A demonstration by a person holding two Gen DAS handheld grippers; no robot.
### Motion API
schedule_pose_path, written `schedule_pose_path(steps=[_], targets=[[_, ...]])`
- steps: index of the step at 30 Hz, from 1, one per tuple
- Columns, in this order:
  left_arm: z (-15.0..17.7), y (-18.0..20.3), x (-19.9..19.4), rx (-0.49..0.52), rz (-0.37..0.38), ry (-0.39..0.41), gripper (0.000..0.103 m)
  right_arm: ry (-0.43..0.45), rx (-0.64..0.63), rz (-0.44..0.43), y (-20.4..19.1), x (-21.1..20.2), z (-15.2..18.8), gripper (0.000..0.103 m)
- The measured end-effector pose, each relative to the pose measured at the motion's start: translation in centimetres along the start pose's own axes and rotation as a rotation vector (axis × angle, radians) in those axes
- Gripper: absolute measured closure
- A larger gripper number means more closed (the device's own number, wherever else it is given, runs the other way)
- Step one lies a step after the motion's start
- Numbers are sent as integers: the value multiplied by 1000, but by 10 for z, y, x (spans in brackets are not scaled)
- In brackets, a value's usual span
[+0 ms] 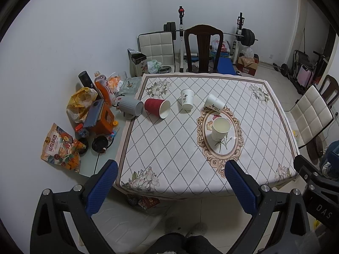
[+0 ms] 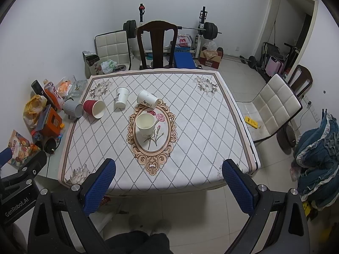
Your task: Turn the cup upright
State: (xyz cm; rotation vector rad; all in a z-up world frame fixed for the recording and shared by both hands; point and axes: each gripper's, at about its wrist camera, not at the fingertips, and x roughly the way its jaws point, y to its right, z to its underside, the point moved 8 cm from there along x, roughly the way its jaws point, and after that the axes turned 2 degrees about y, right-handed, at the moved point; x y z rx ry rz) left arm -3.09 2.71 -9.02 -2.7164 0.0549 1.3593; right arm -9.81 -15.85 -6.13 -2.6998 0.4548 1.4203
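Observation:
A white paper cup (image 1: 220, 128) (image 2: 145, 124) stands upright on the oval flower medallion at the table's middle. A second white cup (image 1: 214, 103) (image 2: 147, 98) lies on its side just behind it. A third white cup (image 1: 187, 99) (image 2: 121, 97) stands upside down, further left. A red ribbed cup (image 1: 157, 107) (image 2: 94, 108) lies on its side, mouth towards me. A grey mug (image 1: 131, 106) (image 2: 73, 108) lies on its side at the table's left edge. My left gripper (image 1: 171, 187) and right gripper (image 2: 169, 185) are both open and empty, held above the near table edge.
The patterned tablecloth (image 1: 169, 148) (image 2: 201, 127) covers the table. Clutter of bags, a bottle and boxes (image 1: 93, 110) sits on a side surface at left. A dark wooden chair (image 1: 202, 48) stands behind the table, and a white padded chair (image 2: 273, 108) at right.

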Motion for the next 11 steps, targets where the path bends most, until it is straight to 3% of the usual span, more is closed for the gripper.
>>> schedule_pose_path(steps=[11], targets=[[1,-1,0,2,1,0,0,0,0,-1,-1,0,0,1]])
